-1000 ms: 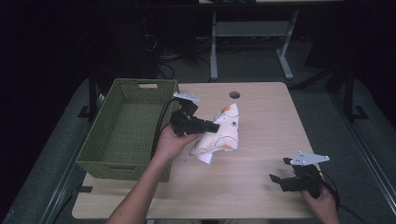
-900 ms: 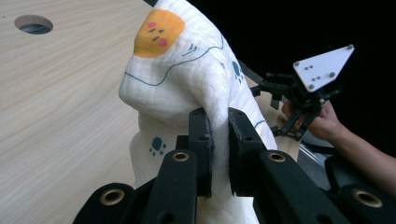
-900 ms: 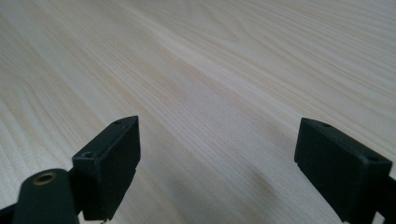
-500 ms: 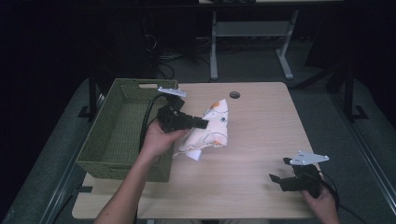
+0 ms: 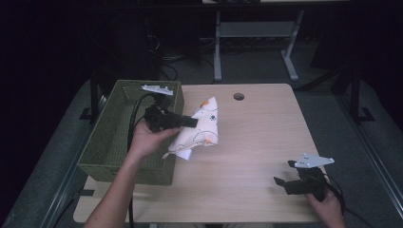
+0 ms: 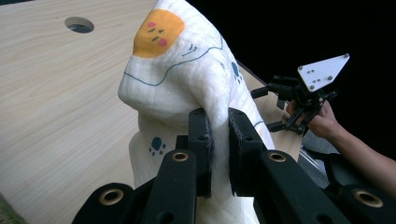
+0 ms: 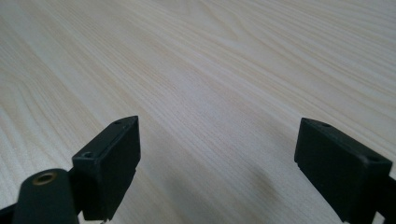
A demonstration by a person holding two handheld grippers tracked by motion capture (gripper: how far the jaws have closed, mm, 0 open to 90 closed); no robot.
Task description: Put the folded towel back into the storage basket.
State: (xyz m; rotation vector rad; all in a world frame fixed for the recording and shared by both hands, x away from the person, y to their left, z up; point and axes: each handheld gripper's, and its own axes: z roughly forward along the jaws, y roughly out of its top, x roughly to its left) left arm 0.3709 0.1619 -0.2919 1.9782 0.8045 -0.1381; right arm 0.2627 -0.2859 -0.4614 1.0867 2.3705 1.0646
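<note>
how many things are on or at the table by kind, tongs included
tongs: 2, the left tongs and the right tongs
cloth: 1
green woven basket: 1
total: 4

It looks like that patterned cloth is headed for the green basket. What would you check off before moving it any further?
1. Left gripper shut on the cloth: ok.
2. Cloth lifted off the table: cannot tell; its lower end may touch.
3. Basket beside the cloth, open on top: ok.
4. Basket empty: cannot tell, its inside is dark.
5. Right gripper open, parked near the table's front corner, out of the way: ok.
</note>
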